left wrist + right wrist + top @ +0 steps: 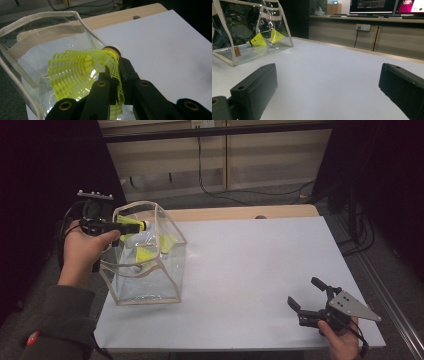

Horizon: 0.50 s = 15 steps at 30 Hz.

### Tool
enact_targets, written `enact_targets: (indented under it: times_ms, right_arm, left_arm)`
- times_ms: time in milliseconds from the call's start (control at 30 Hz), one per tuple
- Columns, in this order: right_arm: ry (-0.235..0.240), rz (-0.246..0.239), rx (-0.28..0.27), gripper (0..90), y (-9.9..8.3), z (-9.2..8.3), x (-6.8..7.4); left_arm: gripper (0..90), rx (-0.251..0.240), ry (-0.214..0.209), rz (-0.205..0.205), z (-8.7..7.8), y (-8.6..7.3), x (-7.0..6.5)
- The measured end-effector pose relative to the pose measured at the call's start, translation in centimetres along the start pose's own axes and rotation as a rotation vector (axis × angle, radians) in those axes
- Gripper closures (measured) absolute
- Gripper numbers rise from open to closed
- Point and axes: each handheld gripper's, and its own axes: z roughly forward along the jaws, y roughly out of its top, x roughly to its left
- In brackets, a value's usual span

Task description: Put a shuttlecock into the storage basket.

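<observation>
My left gripper (117, 75) pinches a yellow shuttlecock (82, 75) above the clear bag (145, 255)'s mouth; I'd lower it inside before releasing. Right gripper (307, 295) rests wide open.

Left gripper (131, 226) clamped, seemingly level; right gripper (306, 296) agape.

Fixed above the near edge of the white table (240, 270), looking forward and down, far enough to take in the whole top; riding on the left gripper (117, 75), looking along the jaws, very close over the open mouth of the clear bag (37, 30) toward the table's far corner; riding low on the right gripper (327, 82), near table level, facing across the top toward the bag (249, 35) and a counter behind; bag and white top common to all three.
</observation>
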Motion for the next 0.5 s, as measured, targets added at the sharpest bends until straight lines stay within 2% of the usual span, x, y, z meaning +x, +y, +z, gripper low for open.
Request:
enact_targets:
  times_ms: [500]
  right_arm:
    - [0.0, 0.003, 0.001, 1.8, 0.01, 0.02, 0.04]
  left_arm:
    - [86.6, 0.01, 0.005, -0.009, 0.38, -0.57, 0.4]
